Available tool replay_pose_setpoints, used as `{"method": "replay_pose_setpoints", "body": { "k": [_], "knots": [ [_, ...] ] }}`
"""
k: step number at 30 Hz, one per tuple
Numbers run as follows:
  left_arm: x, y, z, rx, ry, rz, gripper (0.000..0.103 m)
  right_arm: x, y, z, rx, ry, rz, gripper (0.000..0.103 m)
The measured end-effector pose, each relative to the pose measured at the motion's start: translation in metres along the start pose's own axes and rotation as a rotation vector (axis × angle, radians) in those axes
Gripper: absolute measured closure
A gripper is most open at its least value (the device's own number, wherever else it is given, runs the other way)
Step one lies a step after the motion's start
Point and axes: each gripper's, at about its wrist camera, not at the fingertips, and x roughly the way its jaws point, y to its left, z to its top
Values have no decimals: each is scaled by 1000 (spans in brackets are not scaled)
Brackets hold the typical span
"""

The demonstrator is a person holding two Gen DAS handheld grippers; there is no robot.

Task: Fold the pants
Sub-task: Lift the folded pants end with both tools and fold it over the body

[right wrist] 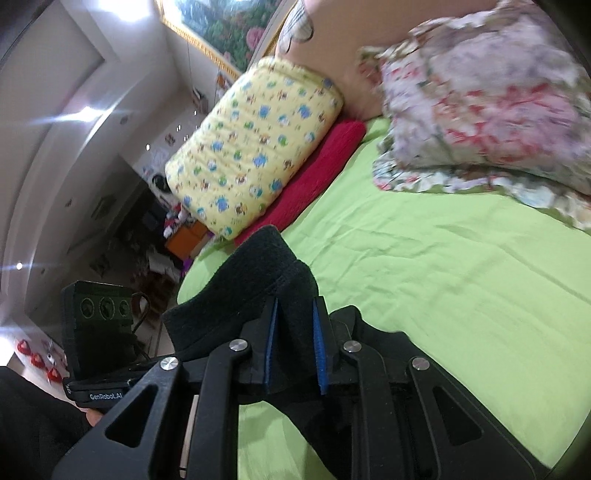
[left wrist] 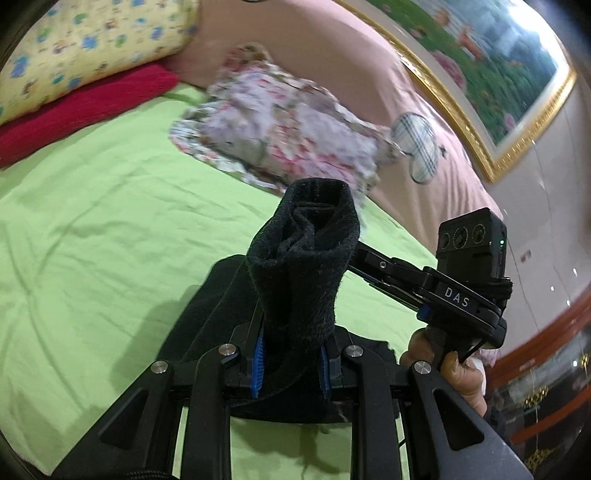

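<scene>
From the left wrist camera, the yellow printed pillow [left wrist: 85,48] fills the corner at ten o'clock, resting on a red folded blanket [left wrist: 81,110] that lies on the green bedsheet [left wrist: 92,240]. Toward twelve o'clock a floral pillow [left wrist: 284,129] (blurred) leans near the pink headboard [left wrist: 295,44], and at two o'clock hangs a gold-framed painting [left wrist: 480,55]. At centre the left gripper [left wrist: 291,363] is clamped on the black pants [left wrist: 306,258] — a bunched fold of the fabric stands up between the blue pads [left wrist: 259,362], the rest draping down over the sheet below. At three o'clock the right gripper [left wrist: 364,258] comes in from the side, its tip buried in the same fold, and a hand [left wrist: 454,365] at four o'clock grips its handle.

From the right wrist camera, the left gripper's camera block [right wrist: 99,317] shows at eight o'clock. The yellow printed pillow [right wrist: 251,147] and red folded blanket [right wrist: 314,173] sit at eleven o'clock, the painting [right wrist: 229,29] at twelve. At centre the right gripper [right wrist: 295,345] is closed on a thick wad of the pants [right wrist: 243,295] — fabric packed between its pads [right wrist: 319,350]. The green bedsheet [right wrist: 461,295] spreads toward four o'clock, and the floral pillow [right wrist: 498,110] lies at two o'clock.
</scene>
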Motion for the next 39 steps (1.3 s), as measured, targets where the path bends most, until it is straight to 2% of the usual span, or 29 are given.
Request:
{"method": "replay_pose_setpoints", "body": {
  "k": [12,20,36,39],
  "knots": [
    [48,-61,-40,90,116,-32,81,-70,-40,-47,92,-107,-36,84],
    [66,-95,-55,162,154,-32,81,-105,-60,-72,141,-180,-36,84],
    [108,-128,-84,274,209,1,80,-137,-98,-111,242,-255,-75,84],
    [121,-133,-93,293,253,-7,80,-146,-105,-117,271,-283,-67,87]
  ]
}}
